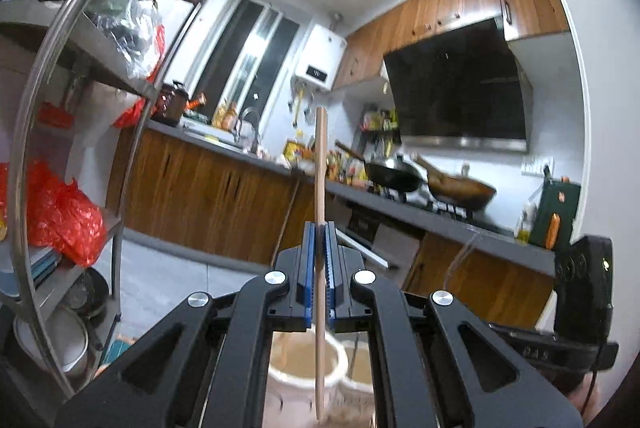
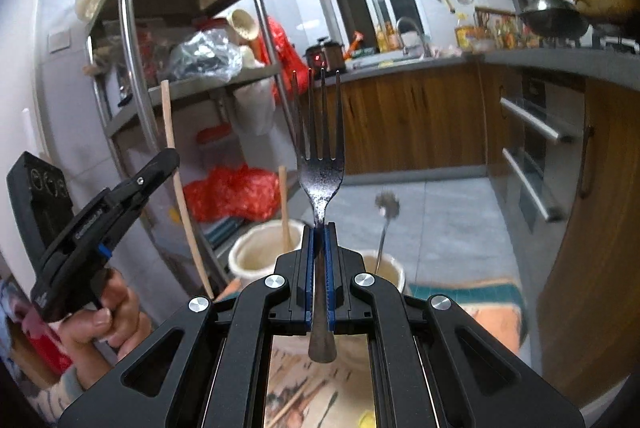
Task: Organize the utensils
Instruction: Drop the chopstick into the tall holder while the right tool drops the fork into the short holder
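My left gripper (image 1: pixel 320 228) is shut on a wooden chopstick (image 1: pixel 320 164), held upright above a white cup (image 1: pixel 302 372). In the right wrist view the left gripper (image 2: pixel 166 158) is at the left, with the chopstick (image 2: pixel 180 184) slanting through it. My right gripper (image 2: pixel 319 228) is shut on a dark metal fork (image 2: pixel 322 172), tines up. Below stand two white cups: the left cup (image 2: pixel 256 254) holds a wooden stick (image 2: pixel 285 208), the right cup (image 2: pixel 386 264) holds a metal utensil (image 2: pixel 386 216). Loose utensils (image 2: pixel 304 404) lie on the mat below.
A steel shelf rack (image 2: pixel 192 8) with bags and bowls stands at the left. A kitchen counter (image 2: pixel 420 62) with sink and woks (image 2: pixel 556 16) runs along the back and right. Oven drawers (image 2: pixel 536 148) are at the right. A grey tiled floor (image 2: pixel 440 220) lies beyond.
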### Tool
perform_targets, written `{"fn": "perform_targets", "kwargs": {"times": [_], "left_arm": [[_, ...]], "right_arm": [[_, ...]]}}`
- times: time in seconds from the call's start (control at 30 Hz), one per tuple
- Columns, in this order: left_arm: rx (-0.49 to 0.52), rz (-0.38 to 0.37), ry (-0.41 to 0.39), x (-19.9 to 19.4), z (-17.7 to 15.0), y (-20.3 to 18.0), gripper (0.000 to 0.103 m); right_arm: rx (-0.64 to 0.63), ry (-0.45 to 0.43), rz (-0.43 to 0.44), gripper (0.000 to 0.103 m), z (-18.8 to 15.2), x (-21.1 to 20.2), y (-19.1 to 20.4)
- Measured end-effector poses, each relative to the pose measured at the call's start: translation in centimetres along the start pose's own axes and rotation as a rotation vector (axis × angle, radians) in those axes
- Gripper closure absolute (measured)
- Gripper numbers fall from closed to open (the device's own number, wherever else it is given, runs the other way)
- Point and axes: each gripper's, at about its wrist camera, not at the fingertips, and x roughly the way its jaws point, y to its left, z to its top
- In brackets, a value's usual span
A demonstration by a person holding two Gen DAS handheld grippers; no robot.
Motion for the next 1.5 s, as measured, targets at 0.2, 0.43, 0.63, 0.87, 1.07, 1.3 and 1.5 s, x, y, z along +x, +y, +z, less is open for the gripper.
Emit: {"fn": "perform_targets", "kwargs": {"times": [0.2,0.43,0.63,0.87,1.07,1.3,1.5], "left_arm": [[0.011,0.015,-0.076,1.7,0.5,-0.3,0.099],[0.044,0.05,-0.029,3.8,-1.9,0.1,0.099],[0.083,0.058,0.101,4.1,-4.8,-0.3,0.099],[0.125,0.11,0.235,4.8,-6.4,-0.7,0.099],[0.153,0.134,0.295,5.8,-7.3,-0.9,0.099],[0.185,0.146,0.314,6.1,-7.4,-1.3,0.098],[0.185,0.133,0.318,5.7,-7.2,-1.2,0.097]], "right_arm": [[0.013,-0.103,-0.013,0.097,1.3,0.1,-0.5],[-0.021,-0.097,-0.077,0.097,0.6,2.9,-0.9],[-0.066,0.021,-0.115,0.097,-1.2,5.3,-0.9],[-0.085,0.136,-0.138,0.097,-2.8,7.1,-0.7],[-0.069,0.178,-0.136,0.097,-3.6,8.2,-0.9],[-0.055,0.191,-0.132,0.097,-3.9,8.6,-1.3],[-0.059,0.202,-0.137,0.095,-3.9,8.7,-1.0]]}}
